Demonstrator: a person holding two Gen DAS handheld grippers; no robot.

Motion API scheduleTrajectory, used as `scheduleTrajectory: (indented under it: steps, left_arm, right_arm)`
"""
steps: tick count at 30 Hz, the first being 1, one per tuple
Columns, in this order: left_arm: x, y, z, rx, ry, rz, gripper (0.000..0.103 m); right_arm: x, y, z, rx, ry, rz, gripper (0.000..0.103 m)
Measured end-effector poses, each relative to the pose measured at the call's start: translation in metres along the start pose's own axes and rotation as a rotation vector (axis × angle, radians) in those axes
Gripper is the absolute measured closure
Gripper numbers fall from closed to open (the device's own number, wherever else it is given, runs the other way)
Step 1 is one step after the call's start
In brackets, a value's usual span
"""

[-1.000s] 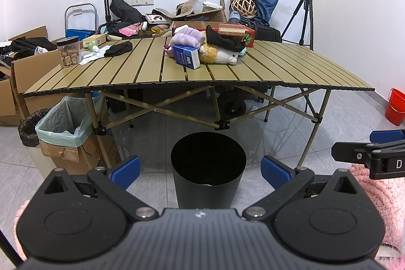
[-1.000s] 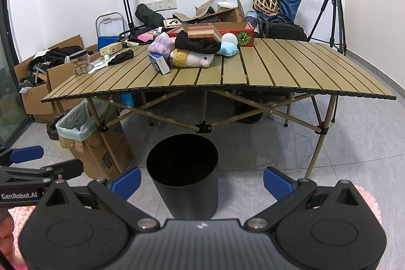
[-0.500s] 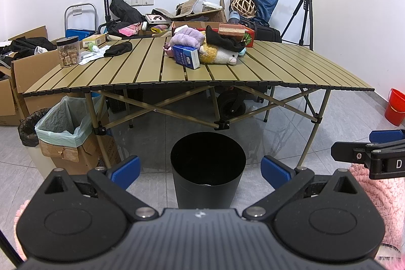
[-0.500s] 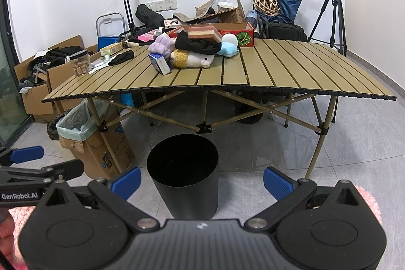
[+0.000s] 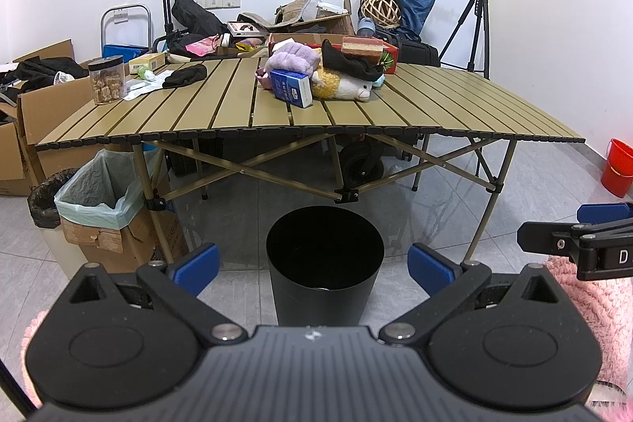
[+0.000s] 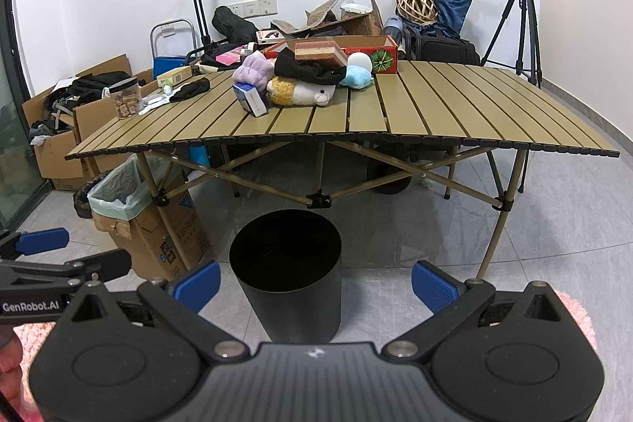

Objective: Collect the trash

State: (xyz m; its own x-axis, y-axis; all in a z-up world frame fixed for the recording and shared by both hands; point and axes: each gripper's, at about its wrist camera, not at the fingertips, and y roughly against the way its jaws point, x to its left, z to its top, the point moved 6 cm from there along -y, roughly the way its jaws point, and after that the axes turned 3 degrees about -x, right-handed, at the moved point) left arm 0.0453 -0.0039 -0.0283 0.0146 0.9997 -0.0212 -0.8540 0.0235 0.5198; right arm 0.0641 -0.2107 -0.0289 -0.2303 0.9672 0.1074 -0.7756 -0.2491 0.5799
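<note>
Facing a cluttered slatted table (image 5: 237, 105), both claws (image 5: 312, 265) (image 6: 315, 281) gape wide above a black bin (image 5: 324, 263).

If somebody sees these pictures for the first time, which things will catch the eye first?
Probably the black bin on the floor before the folding table, framed by the open left gripper. Next, the heap of soft toys and a blue-white carton mid-table.

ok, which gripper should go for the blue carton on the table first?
Left, marginally. The blue carton sits nearly centred ahead of the left gripper; for the right gripper it lies left of centre. Both are open, empty, and short of the table.
</note>
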Motion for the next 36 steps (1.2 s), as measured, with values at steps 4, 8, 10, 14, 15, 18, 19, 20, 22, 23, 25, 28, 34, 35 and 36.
scheduleTrajectory:
  steps: [4,8,10,14,15,18,19,20,22,23,25,28,34,35,36]
  left_arm:
    - [-0.001,0.001,0.002,-0.005,0.004,0.002,0.000]
    - [-0.001,0.001,0.002,-0.008,0.004,0.001,0.000]
    - [0.000,0.000,0.003,-0.010,0.007,0.000,0.000]
    - [0.002,-0.004,0.007,-0.016,0.010,0.002,0.000]
    - [0.003,-0.005,0.007,-0.018,0.012,0.003,0.000]
    - [0.005,-0.008,0.012,-0.026,0.017,0.006,0.000]
    - [0.006,-0.010,0.013,-0.028,0.019,0.008,0.000]
    - [0.007,-0.011,0.015,-0.031,0.020,0.010,0.000]
    - [0.010,-0.015,0.017,-0.034,0.024,0.015,0.000]
    - [0.011,-0.017,0.019,-0.035,0.026,0.017,0.000]
    - [0.014,-0.021,0.022,-0.036,0.033,0.022,0.000]
    - [0.018,-0.028,0.027,-0.041,0.042,0.027,0.000]
    - [0.026,-0.046,0.040,-0.055,0.052,0.042,0.000]
    - [0.027,-0.048,0.042,-0.057,0.053,0.045,0.000]
    - [0.028,-0.052,0.045,-0.059,0.055,0.048,0.000]
  right_arm:
    - [0.000,-0.001,0.000,0.001,-0.001,0.001,0.000]
    - [-0.001,0.002,0.004,-0.004,-0.003,0.001,0.000]
    - [-0.002,0.004,0.008,-0.006,-0.004,0.001,0.000]
    - [-0.003,0.001,0.012,-0.009,-0.005,0.004,0.000]
    - [-0.002,0.000,0.013,-0.010,-0.004,0.005,0.000]
    - [-0.002,-0.005,0.016,-0.016,0.000,0.007,0.000]
    - [-0.002,-0.009,0.016,-0.018,0.001,0.009,0.000]
    - [-0.002,-0.011,0.018,-0.022,0.003,0.012,0.000]
    - [0.000,-0.016,0.021,-0.028,0.005,0.016,0.000]
    - [0.001,-0.019,0.023,-0.030,0.006,0.018,0.000]
    - [0.002,-0.024,0.027,-0.035,0.006,0.022,0.000]
    - [0.003,-0.033,0.035,-0.046,0.006,0.028,0.000]
    - [0.004,-0.053,0.053,-0.069,0.011,0.034,0.000]
    - [0.004,-0.057,0.056,-0.073,0.012,0.035,0.000]
    - [0.004,-0.061,0.059,-0.077,0.012,0.037,0.000]
